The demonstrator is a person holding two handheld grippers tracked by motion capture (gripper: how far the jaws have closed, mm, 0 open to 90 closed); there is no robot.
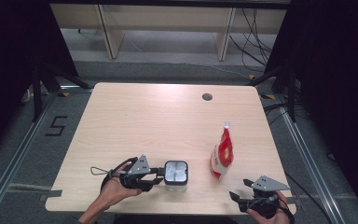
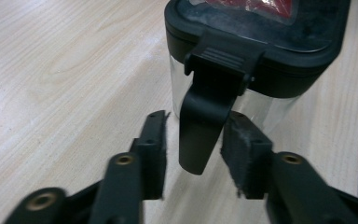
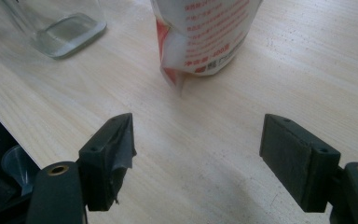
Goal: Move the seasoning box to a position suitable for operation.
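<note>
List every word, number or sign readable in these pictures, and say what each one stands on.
"5": black tape figure on the floor left of the table.
Red print on the red-and-white pouch: several lines of characters, too blurred to read.
Glass jar with black clip lid: no text visible.
</note>
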